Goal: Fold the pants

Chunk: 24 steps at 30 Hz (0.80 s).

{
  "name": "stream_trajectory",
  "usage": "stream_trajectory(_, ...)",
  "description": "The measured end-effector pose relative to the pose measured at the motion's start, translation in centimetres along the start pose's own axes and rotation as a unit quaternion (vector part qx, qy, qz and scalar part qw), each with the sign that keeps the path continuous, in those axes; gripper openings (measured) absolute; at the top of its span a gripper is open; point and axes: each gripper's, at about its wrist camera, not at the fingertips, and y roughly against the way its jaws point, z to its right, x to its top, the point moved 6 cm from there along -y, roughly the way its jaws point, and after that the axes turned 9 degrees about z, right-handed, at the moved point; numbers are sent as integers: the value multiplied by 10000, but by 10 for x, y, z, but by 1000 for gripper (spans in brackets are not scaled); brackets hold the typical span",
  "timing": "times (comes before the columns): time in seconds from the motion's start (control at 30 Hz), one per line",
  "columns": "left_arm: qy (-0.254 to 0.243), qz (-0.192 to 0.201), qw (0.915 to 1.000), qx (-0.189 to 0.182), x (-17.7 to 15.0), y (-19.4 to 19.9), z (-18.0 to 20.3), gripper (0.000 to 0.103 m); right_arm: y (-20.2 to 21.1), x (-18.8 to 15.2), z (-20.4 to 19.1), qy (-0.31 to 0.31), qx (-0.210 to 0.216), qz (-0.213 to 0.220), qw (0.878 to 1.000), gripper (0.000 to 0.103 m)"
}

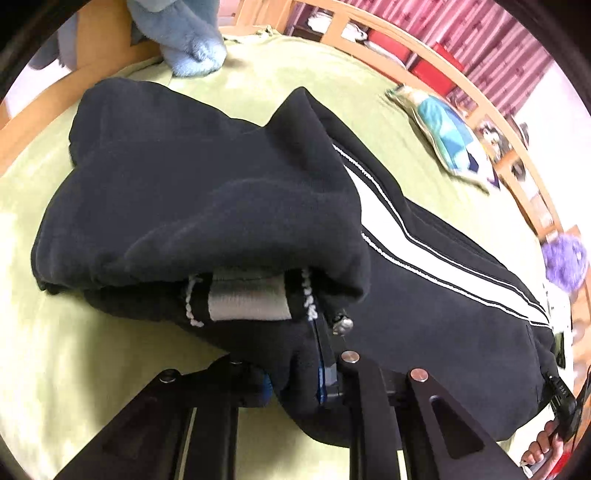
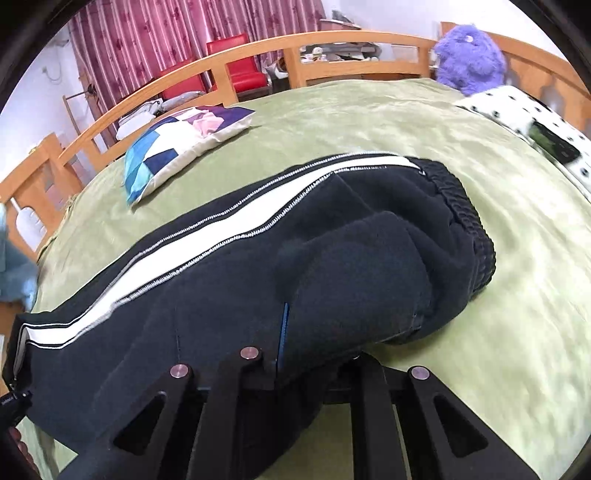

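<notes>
Black pants (image 1: 207, 192) with a white side stripe (image 1: 391, 225) lie lengthwise on the green bed cover (image 1: 92, 354). My left gripper (image 1: 295, 369) is shut on a thick fold of the pants at the leg end, which bunches up over its fingers. My right gripper (image 2: 314, 354) is shut on the near edge of the pants (image 2: 258, 266) close to the elastic waistband (image 2: 469, 225). Dark cloth drapes over both fingers and hides the tips. The other gripper and hand show at the left wrist view's lower right (image 1: 554, 424).
A patchwork pillow (image 2: 177, 144) lies beyond the pants by the wooden bed rail (image 2: 258, 55). A purple plush (image 2: 469, 55) and a spotted plush (image 2: 535, 122) sit at the far right corner. A blue plush (image 1: 184, 33) sits by the leg end.
</notes>
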Motion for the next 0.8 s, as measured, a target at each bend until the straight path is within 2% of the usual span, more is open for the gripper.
stream_trajectory(0.27,-335,-401,9982,-280,-91,72,-6,17,114,-83,92,-209,-119,-102,9997,12)
stream_trajectory(0.37,-483,-471,9969,-414,-115,89,-3,19,139,-105,123,-215,-261,-191,9992,13)
stream_trajectory(0.43,-675,-541,9957,-327,-125,93,-3,26,142,-117,136,-270,-291,-350,9986,17)
stream_trajectory(0.5,-852,-702,9937,-209,-131,96,-4,30,139,-126,140,-270,-303,-656,9970,29)
stream_trajectory(0.57,-1064,-669,9916,-294,-134,112,-7,33,146,-135,141,-139,-377,-773,9962,30)
stream_trajectory(0.67,-1209,-443,9904,-507,-133,139,-12,48,171,-140,139,150,-532,-524,9971,39)
stream_trajectory(0.7,-1268,-333,9899,-531,-131,149,-16,58,179,-140,138,183,-540,-455,9973,39)
stream_trajectory(0.8,-1465,-61,9879,-507,-125,163,-19,60,196,-129,130,143,-543,-199,9982,47)
